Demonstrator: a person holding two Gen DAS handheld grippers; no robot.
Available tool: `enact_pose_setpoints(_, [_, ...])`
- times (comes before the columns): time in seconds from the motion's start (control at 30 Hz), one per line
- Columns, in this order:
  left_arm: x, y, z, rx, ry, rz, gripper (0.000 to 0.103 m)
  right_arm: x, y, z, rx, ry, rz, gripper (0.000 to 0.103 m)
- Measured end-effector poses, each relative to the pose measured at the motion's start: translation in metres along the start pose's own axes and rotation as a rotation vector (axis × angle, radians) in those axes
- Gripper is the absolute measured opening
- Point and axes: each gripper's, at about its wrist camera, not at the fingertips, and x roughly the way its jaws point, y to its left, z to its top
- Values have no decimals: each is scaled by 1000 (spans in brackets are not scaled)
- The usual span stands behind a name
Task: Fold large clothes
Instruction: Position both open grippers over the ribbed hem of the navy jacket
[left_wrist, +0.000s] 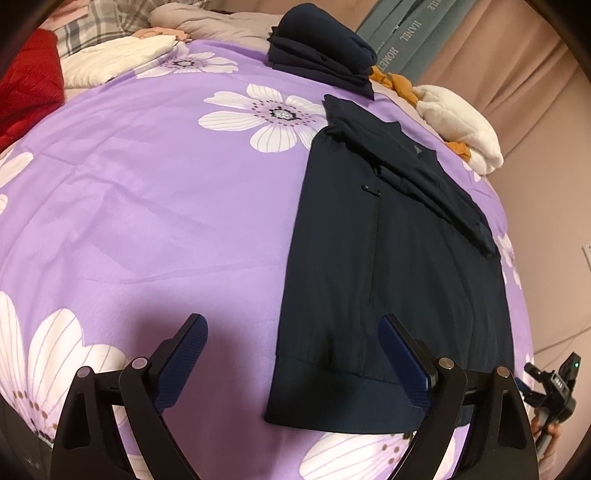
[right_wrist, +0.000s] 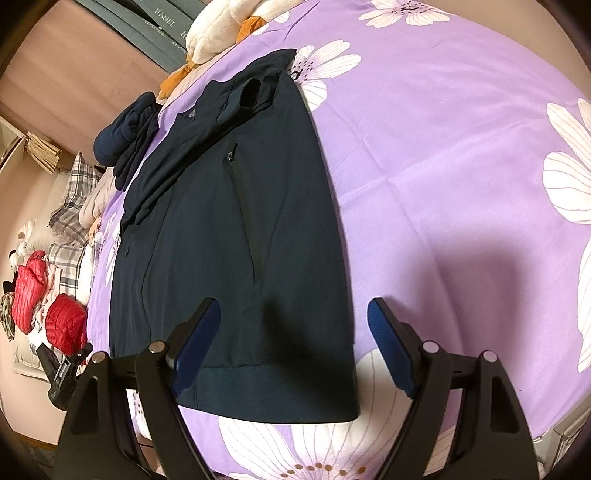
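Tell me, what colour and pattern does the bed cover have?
The bed cover is purple with large white flowers, clearest in the left wrist view.

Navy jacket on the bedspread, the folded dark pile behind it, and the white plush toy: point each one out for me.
Navy jacket (left_wrist: 399, 280): left wrist view, middle of its front panel.
Folded dark pile (left_wrist: 325, 48): left wrist view, top of the stack.
White plush toy (left_wrist: 461, 122): left wrist view, its white body.
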Motion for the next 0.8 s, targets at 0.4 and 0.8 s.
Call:
enact_pose_setpoints(0.4, [10, -7, 2, 24, 8, 57, 93, 2, -4, 0, 23, 0, -8, 82])
enact_pose_setpoints(0.8, [18, -12, 3, 48, 31, 82, 94, 5, -3, -1, 27, 7, -9, 82])
